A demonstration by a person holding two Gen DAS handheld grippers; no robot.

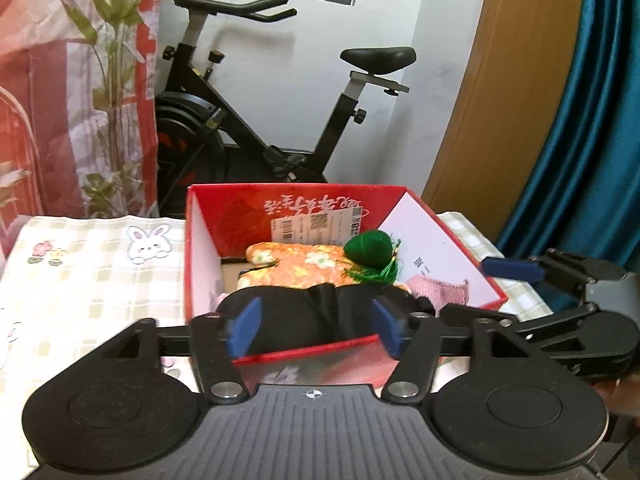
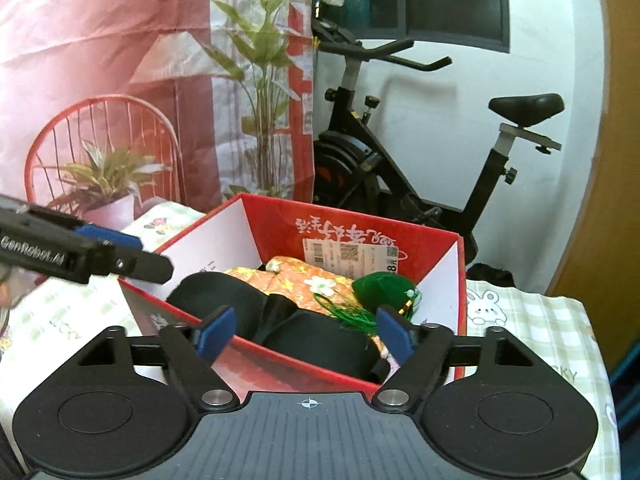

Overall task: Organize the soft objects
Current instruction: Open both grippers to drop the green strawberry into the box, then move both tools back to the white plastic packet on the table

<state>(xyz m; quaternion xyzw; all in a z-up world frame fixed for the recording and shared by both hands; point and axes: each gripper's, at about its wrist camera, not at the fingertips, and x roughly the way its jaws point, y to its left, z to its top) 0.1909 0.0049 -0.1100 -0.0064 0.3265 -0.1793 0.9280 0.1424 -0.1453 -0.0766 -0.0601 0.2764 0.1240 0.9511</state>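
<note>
In the red box (image 2: pixel 424 248), a black eye mask (image 2: pixel 320 340), limp and folded.

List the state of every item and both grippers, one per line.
Red box: open, on the checked cloth.
Black eye mask: inside, nearest side.
Orange floral pouch: inside, partly covered.
Green tasselled sachet: inside, on top.
Left gripper: open, empty.
Right gripper: open, empty.

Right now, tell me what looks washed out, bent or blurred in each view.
Left wrist view: red glare washes the curtain at the left edge; the door frame bows; the box is sharp. Right wrist view: the curtain looks pale; the wall edge curves; the left gripper is slightly soft.
</note>
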